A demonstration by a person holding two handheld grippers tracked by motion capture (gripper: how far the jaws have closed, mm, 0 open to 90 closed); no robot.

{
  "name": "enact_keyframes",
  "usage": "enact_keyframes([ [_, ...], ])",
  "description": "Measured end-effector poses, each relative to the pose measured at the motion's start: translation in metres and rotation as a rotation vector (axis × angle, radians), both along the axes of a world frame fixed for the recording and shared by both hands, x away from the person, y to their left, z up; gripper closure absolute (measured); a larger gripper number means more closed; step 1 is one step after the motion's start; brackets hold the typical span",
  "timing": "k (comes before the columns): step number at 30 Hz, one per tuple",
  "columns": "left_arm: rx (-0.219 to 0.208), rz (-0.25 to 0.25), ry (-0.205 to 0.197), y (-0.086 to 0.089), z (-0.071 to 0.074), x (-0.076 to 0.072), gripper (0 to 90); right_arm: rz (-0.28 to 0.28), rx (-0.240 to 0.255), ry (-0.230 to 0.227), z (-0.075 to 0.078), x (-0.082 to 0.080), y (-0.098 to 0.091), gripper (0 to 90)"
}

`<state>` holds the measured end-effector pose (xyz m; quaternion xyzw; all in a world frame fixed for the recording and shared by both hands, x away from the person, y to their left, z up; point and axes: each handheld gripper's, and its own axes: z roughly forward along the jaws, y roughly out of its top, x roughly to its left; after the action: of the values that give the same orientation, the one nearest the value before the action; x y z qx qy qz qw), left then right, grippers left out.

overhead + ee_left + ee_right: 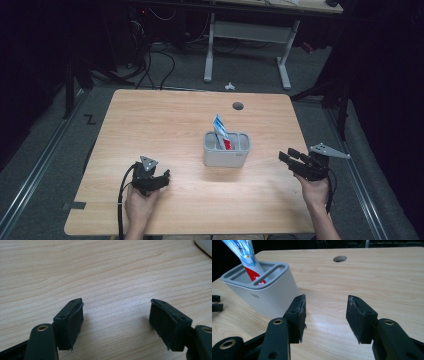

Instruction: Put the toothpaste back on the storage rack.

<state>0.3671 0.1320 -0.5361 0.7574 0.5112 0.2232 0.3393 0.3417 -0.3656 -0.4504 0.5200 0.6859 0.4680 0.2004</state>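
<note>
On the light wooden worktop (165, 125) stands a white plastic holder with a grey slotted top (226, 149), a little beyond the middle of the surface. A blue, white and red toothpaste tube (221, 132) is in one of its slots; the tube leans and its flat end rises above the rim. In the right gripper view the same holder (265, 293) is to the left of the jaws, with the tube (249, 260) sticking out of a slot.

The left hand-held gripper (161, 178) is low over the near left part of the worktop, well apart from the holder. In the left gripper view its jaws stand wide apart, with only bare wood between them.

The right hand-held gripper (287, 159) is near the right edge of the worktop and points toward the holder, near it but not touching it. Its jaws are also apart and nothing is between them. A small round hole (238, 106) is in the worktop behind the holder.
</note>
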Motion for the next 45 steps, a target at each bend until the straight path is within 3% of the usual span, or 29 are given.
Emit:
enact_keyframes([
  [22, 0.000, 0.000, 0.000, 0.000, 0.000, 0.000, 27.9, -0.033, -0.009, 0.065, -0.033, -0.004, -0.003, 51.1],
  [45, 0.000, 0.000, 0.000, 0.000, 0.000, 0.000, 27.9, -0.055, -0.084, 0.114, -0.052, 0.000, 0.002, 50.9],
])
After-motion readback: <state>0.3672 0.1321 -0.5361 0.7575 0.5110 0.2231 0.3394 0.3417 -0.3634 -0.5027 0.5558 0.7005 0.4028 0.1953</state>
